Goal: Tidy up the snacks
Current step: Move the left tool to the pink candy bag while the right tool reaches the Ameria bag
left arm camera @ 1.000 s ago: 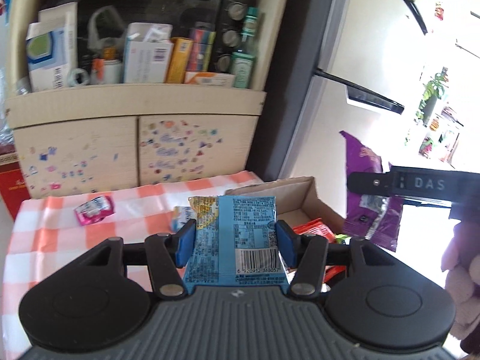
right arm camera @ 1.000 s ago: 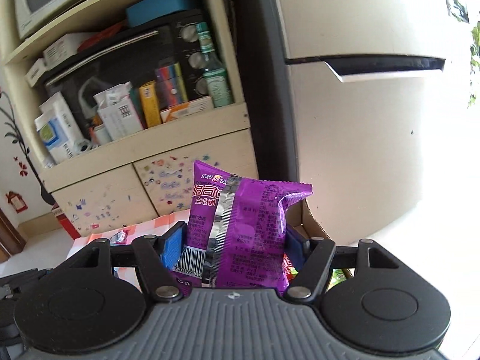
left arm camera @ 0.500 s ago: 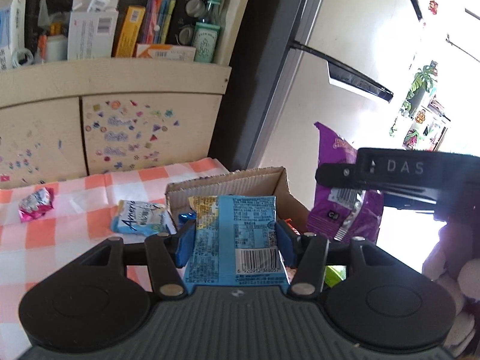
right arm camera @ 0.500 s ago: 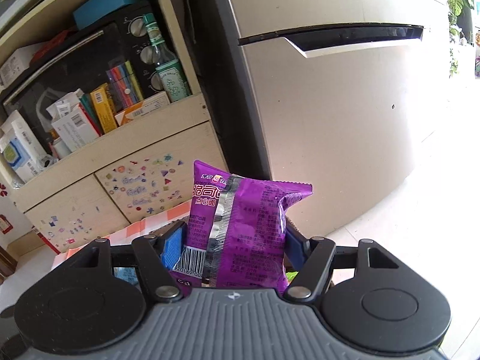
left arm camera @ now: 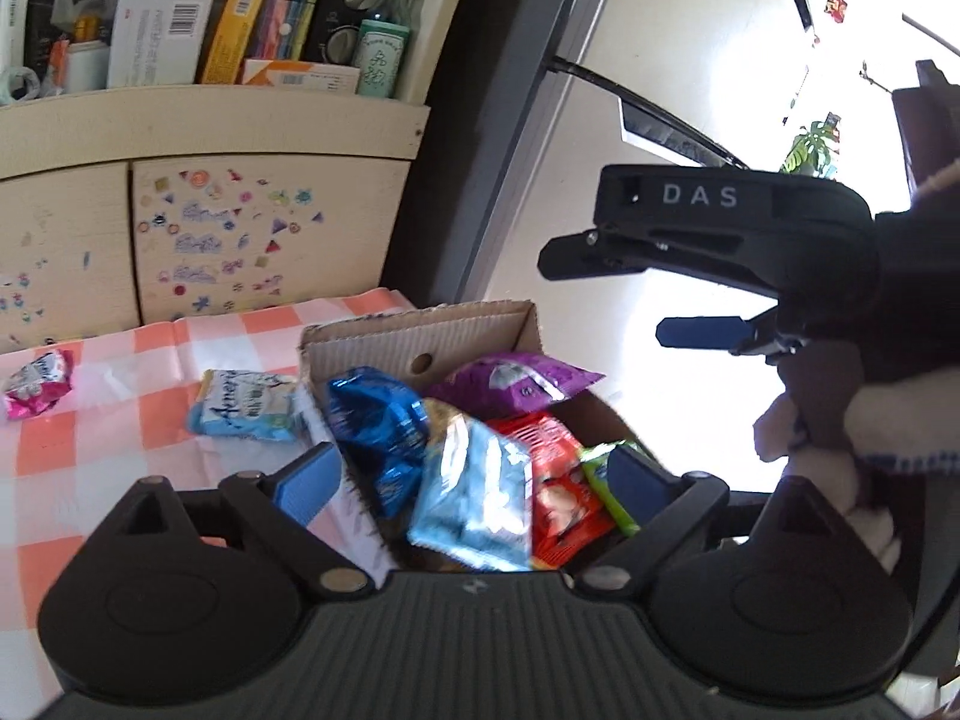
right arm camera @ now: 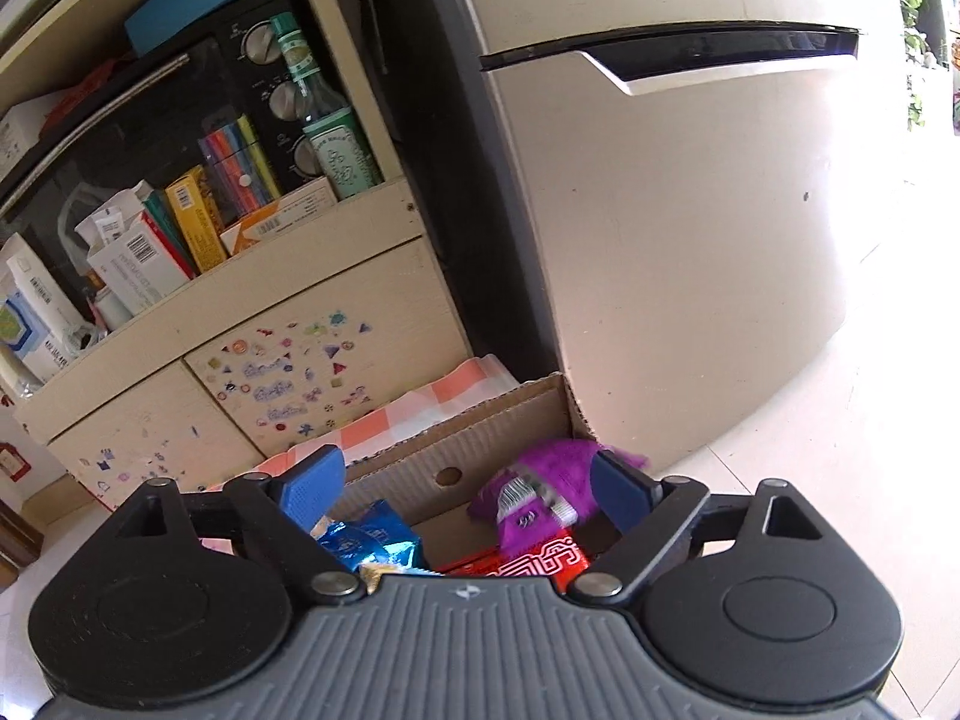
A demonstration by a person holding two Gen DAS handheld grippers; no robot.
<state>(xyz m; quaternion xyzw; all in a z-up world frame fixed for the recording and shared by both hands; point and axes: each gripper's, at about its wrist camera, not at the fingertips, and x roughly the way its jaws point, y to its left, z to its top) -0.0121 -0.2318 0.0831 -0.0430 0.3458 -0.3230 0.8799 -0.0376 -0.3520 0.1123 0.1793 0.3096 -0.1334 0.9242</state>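
Observation:
A cardboard box [left arm camera: 420, 330] stands on the checked tablecloth [left arm camera: 120, 420] and holds several snack packets. My left gripper [left arm camera: 474, 480] is open above it; the light blue packet [left arm camera: 474, 498] lies blurred in the box between the fingers. A purple packet [left arm camera: 510, 384] lies at the box's back, also in the right wrist view [right arm camera: 540, 486]. My right gripper [right arm camera: 468, 489] is open and empty over the box [right arm camera: 456, 444]. It shows from the side in the left wrist view [left arm camera: 690, 300]. A dark blue packet [left arm camera: 378, 426] and a red packet [left arm camera: 558, 480] lie in the box.
A light blue packet [left arm camera: 240, 414] and a pink packet [left arm camera: 36, 384] lie on the cloth left of the box. A cupboard with stickers [left arm camera: 240, 228] and a cluttered shelf stands behind. A fridge [right arm camera: 660, 210] stands right of it.
Both grippers have opened. The light blue packet left the left gripper and the purple packet left the right one; both now lie in the box. Both grippers moved closer over the box.

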